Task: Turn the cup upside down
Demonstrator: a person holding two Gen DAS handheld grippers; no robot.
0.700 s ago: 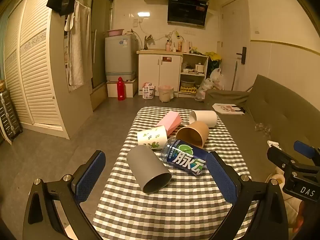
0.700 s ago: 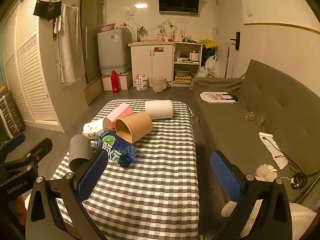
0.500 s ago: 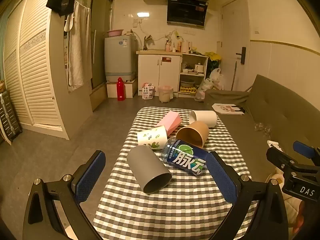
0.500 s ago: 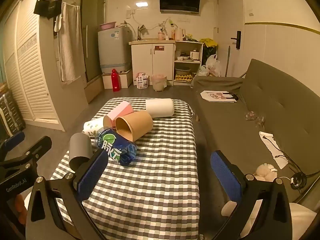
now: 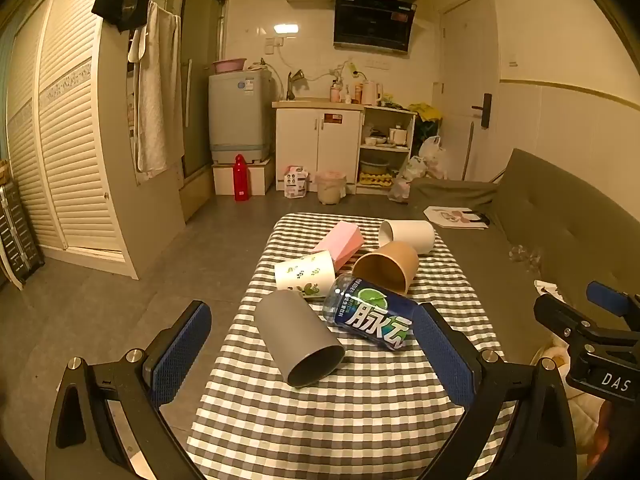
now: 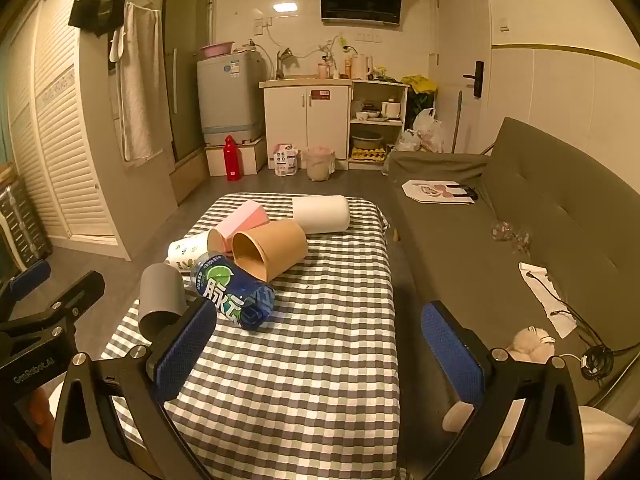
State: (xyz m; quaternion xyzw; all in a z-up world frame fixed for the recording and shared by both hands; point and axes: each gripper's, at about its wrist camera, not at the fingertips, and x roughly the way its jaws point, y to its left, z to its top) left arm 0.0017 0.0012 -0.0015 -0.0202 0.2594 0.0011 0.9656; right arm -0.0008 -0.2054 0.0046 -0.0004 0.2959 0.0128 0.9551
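Observation:
Several cups lie on their sides on a checkered table (image 5: 360, 408): a grey cup (image 5: 298, 338) nearest, a leaf-print white cup (image 5: 306, 274), a pink cup (image 5: 340, 242), a brown cup (image 5: 388, 266) and a white cup (image 5: 408, 235). My left gripper (image 5: 316, 354) is open and empty, just short of the grey cup. My right gripper (image 6: 316, 350) is open and empty over the table's near right part; the grey cup (image 6: 160, 300) lies to its left, with the brown cup (image 6: 272, 250) and white cup (image 6: 320, 214) farther off.
A blue drink bottle (image 5: 370, 316) lies on its side between the grey and brown cups, also in the right wrist view (image 6: 232, 296). A grey sofa (image 6: 520, 220) runs along the table's right. Kitchen cabinets (image 5: 320, 148) stand at the far wall.
Both grippers have drifted only slightly; the right view has edged a little toward the table. Nothing on the table has moved.

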